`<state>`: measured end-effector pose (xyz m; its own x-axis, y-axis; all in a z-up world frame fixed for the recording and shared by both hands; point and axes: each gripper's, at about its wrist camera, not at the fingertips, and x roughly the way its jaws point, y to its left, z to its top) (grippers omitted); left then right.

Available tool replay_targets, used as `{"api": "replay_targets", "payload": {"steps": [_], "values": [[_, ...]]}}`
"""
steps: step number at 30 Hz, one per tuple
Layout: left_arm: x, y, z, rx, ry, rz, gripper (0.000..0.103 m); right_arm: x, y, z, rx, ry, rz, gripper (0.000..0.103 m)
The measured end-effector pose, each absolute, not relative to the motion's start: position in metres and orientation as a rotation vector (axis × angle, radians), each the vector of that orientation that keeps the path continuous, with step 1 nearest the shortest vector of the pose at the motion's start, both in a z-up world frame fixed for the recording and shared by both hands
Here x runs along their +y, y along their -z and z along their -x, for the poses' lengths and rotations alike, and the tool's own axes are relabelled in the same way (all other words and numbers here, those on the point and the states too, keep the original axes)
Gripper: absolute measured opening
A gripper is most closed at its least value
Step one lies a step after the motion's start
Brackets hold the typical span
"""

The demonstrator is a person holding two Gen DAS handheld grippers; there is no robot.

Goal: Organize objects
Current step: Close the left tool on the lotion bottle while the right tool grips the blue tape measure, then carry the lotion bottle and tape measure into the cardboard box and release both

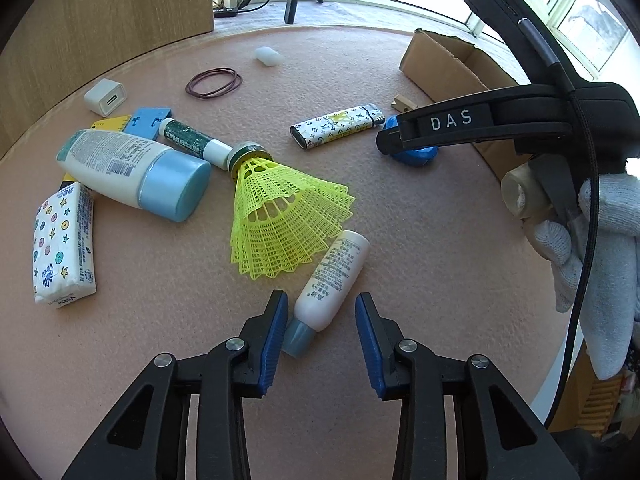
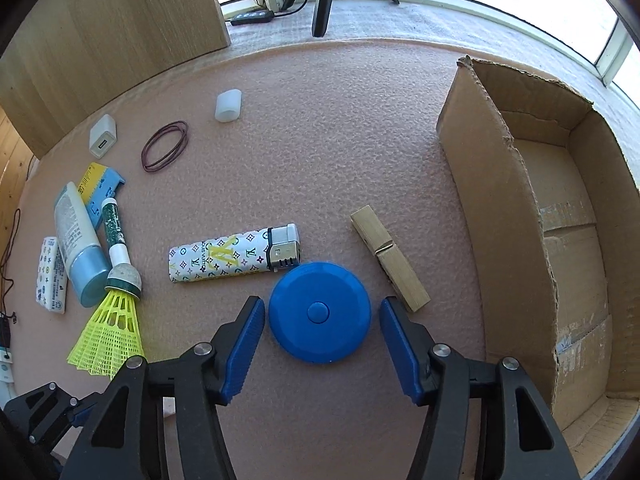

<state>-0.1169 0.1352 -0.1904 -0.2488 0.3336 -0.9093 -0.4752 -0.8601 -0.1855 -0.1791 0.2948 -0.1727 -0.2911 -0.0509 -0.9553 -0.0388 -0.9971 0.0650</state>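
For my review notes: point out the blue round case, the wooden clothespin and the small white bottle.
blue round case (image 2: 319, 312), right wrist view, on its centre button.
wooden clothespin (image 2: 390, 258), right wrist view, on its top face mid-length.
small white bottle (image 1: 334, 276), left wrist view, on its printed body.

Both grippers share one build: black angular plastic arms with triangular cut-outs, round silver screws at the pivots, and blue ribbed pads on the fingertips, on the left gripper (image 1: 321, 334) as on the right gripper (image 2: 322, 342). Seen from the left wrist, the right one's black body carries white letters "DAS", a small green light and a black braided cable. The hand (image 1: 588, 240) on it wears a white knitted glove.
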Motion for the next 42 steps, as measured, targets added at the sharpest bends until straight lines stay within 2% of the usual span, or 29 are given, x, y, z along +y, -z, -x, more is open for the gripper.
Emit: {"api": "replay_targets", "payload": {"steps": [2, 6, 13, 24, 35, 42], "values": [[0.139, 0.192, 0.117, 0.199, -2.129, 1.509, 0.029, 0.293, 0.172, 0.179, -0.081, 2.523, -1.862, 0.046], [0.145, 0.195, 0.118, 0.189, -2.101, 1.515, 0.024, 0.292, 0.173, 0.177, -0.052, 2.520, -1.844, 0.046], [0.139, 0.198, 0.117, 0.115, -2.097, 1.531, 0.023, 0.291, 0.172, 0.156, -0.063, 2.493, -1.815, 0.046], [0.149, 0.197, 0.116, 0.161, -2.140, 1.521, 0.022, 0.293, 0.167, 0.102, -0.081, 2.479, -1.764, 0.046], [0.148, 0.154, 0.107, 0.069, -2.185, 1.427, 0.022, 0.310, 0.114, 0.055, -0.160, 2.543, -1.601, 0.046], [0.177, 0.117, 0.107, 0.083, -2.195, 1.325, 0.022, 0.345, 0.081, 0.038, -0.188, 2.628, -1.523, 0.046]]}}
